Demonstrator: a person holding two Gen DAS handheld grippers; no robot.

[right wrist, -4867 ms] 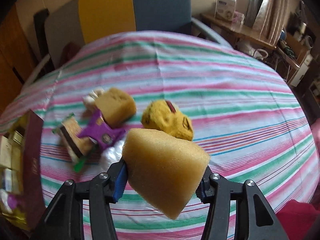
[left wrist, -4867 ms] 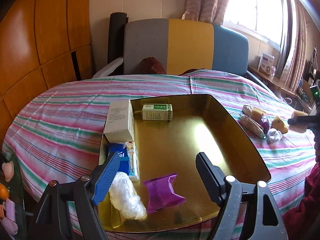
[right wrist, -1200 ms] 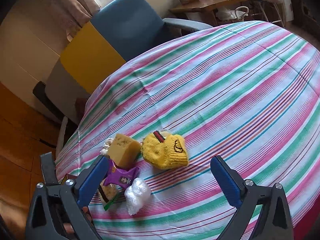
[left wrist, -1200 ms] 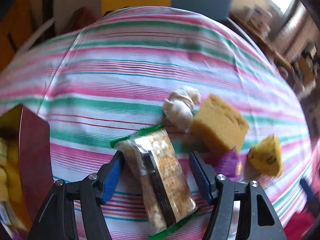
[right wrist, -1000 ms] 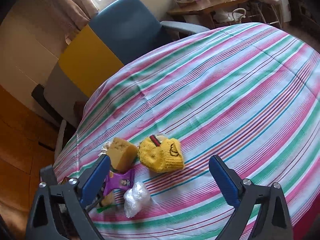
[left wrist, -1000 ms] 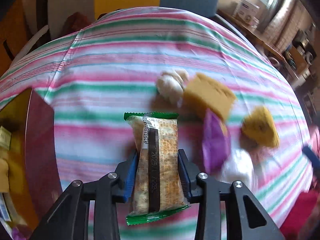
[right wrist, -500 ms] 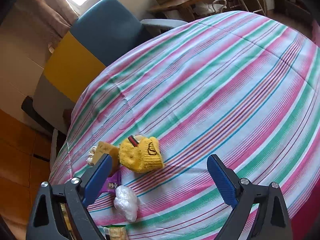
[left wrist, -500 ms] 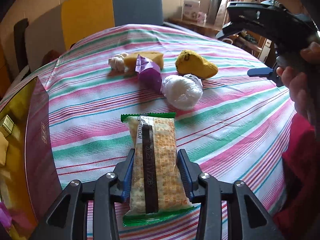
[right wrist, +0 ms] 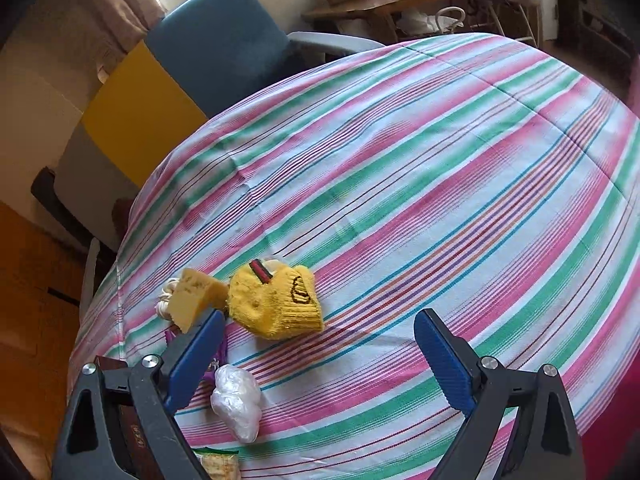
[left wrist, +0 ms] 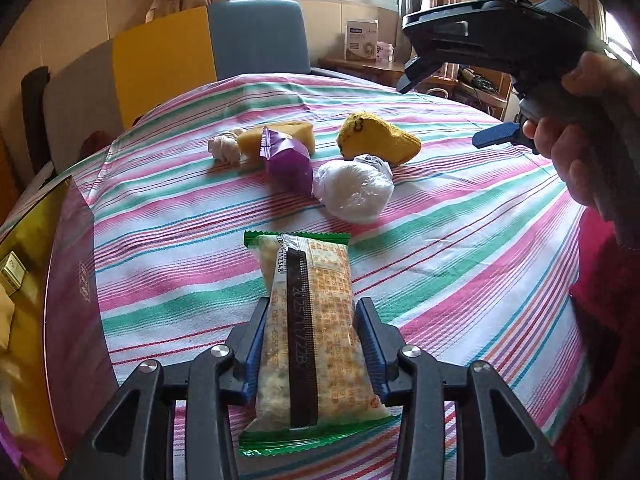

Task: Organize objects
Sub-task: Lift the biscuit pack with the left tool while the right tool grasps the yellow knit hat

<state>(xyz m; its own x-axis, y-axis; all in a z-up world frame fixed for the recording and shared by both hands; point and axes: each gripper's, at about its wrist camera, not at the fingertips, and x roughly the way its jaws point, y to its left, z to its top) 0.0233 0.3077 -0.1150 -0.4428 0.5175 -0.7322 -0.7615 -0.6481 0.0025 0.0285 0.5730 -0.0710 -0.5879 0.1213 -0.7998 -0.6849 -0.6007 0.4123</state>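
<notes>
Between the blue pads of the left hand-held gripper (left wrist: 312,354) a green-edged cracker packet (left wrist: 314,332) is clamped, its seam side up, and it is held above the striped tablecloth of the table (left wrist: 460,248). At the left edge of the left wrist view the dark red wall of a gold-lined tray (left wrist: 76,288) is seen, with a small box partly visible inside it. Farther across the table a cluster of things is gathered: a white knotted cloth (left wrist: 224,148) is set against a yellow sponge (left wrist: 280,132), and a purple snack pouch (left wrist: 286,160) lies in front of the sponge. Just beside the pouch a crumpled clear plastic bag (left wrist: 354,188) is found, touching a yellow knitted hat (left wrist: 376,140) behind it.

The right hand-held gripper (right wrist: 320,360) is held above the table with its jaws wide apart and nothing between them; its black body is gripped by a hand (left wrist: 576,152) at the upper right of the left wrist view. In the right wrist view the hat is seen just beyond the left finger (right wrist: 194,354), and the plastic bag lies below that finger. Beyond the table a grey, yellow and blue chair (left wrist: 208,52) is placed
</notes>
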